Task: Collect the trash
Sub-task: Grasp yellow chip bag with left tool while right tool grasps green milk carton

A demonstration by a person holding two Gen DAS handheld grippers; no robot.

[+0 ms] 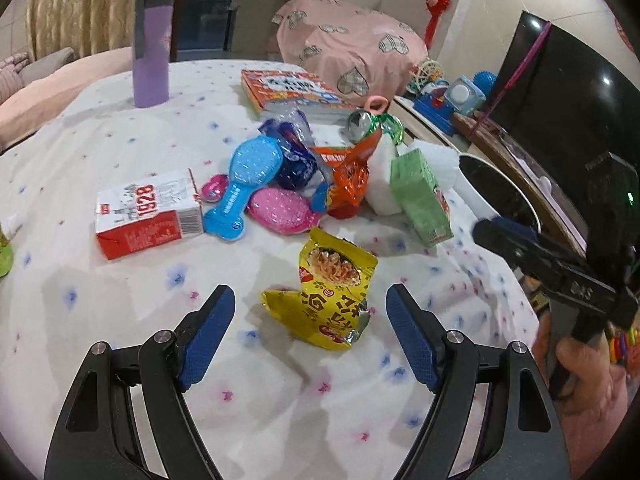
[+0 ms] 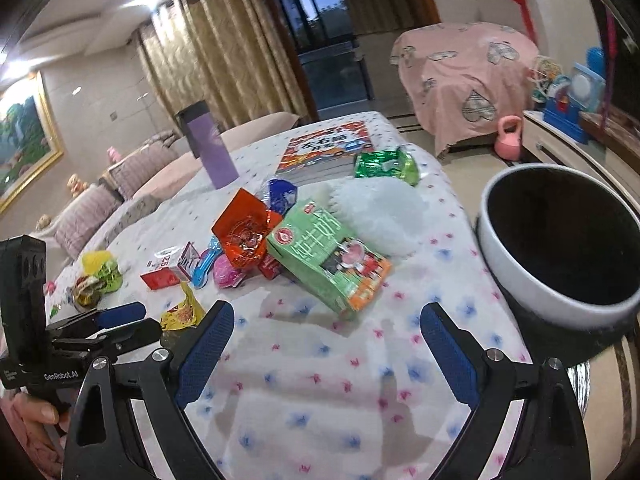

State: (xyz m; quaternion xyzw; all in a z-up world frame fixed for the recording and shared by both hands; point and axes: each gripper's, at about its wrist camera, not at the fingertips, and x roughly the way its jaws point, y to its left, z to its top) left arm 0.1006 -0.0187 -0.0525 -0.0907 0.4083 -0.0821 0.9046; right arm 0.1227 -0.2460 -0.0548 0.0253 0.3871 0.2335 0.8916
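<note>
Status: early; nothing is seen to have been collected.

Bin (image 2: 560, 240): white rim, dark inside, set off the right edge of the surface (image 2: 320, 380). No trash can be made out in it, though the bottom is too dark to judge fully.

Left gripper (image 1: 310, 310): jaws released and wide, nothing held. The yellow packet (image 1: 332, 300) lies crumpled on the cloth between them, untouched; it is judged to be the item in hand.

Right gripper (image 2: 326, 330): jaws released, nothing held, only bare cloth between them. The green carton (image 2: 328, 260) lies just ahead, on its side.

Trash left on the surface:
- yellow packet, nearest the left gripper
- green carton, leaning beside the white foam (image 2: 380, 208)
- red carton (image 1: 148, 212), on its side, left of the pile
- orange wrapper (image 1: 348, 176), crumpled, mid-pile
- blue wrapper (image 1: 296, 156), behind the brushes
- green wrapper (image 2: 384, 166), at the far end beside the book (image 2: 324, 148)
- yellow-green wrappers (image 2: 98, 276), near the left edge

Probably not trash, to be left: blue brush (image 1: 244, 184), pink brush (image 1: 280, 210), book, purple flask (image 1: 152, 48).

Remaining: every piece listed, by this reading.
</note>
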